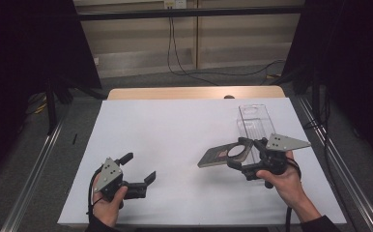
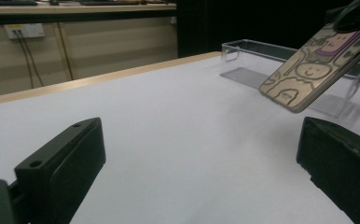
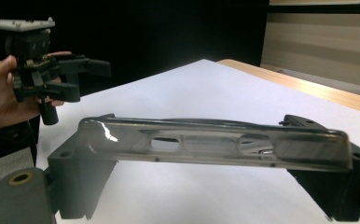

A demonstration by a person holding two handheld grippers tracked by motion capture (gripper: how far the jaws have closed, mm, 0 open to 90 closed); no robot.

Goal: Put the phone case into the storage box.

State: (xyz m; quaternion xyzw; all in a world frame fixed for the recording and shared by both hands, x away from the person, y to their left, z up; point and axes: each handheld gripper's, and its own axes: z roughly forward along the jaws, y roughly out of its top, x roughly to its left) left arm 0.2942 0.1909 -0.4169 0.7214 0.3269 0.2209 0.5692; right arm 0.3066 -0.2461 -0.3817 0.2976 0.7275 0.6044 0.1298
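Note:
A phone case (image 1: 218, 157) printed with cartoon figures hangs tilted above the white sheet, and my right gripper (image 1: 237, 153) is shut on it across its width. In the right gripper view its glossy edge (image 3: 215, 142) spans from one jaw to the other of that gripper (image 3: 211, 182). The left gripper view has the case (image 2: 318, 65) raised at the upper right. My left gripper (image 1: 138, 167) stands open at the near left of the table with nothing between its jaws. Bare white sheet lies between those jaws in the left gripper's own view (image 2: 201, 177). It also appears far off, held by a hand (image 3: 87, 80).
A clear plastic box (image 1: 254, 123) lies on the sheet at the back right, just beyond the held case; it is also in the left gripper view (image 2: 257, 60). The white sheet (image 1: 175, 130) covers the wooden table, whose far edge (image 1: 194, 93) is bare.

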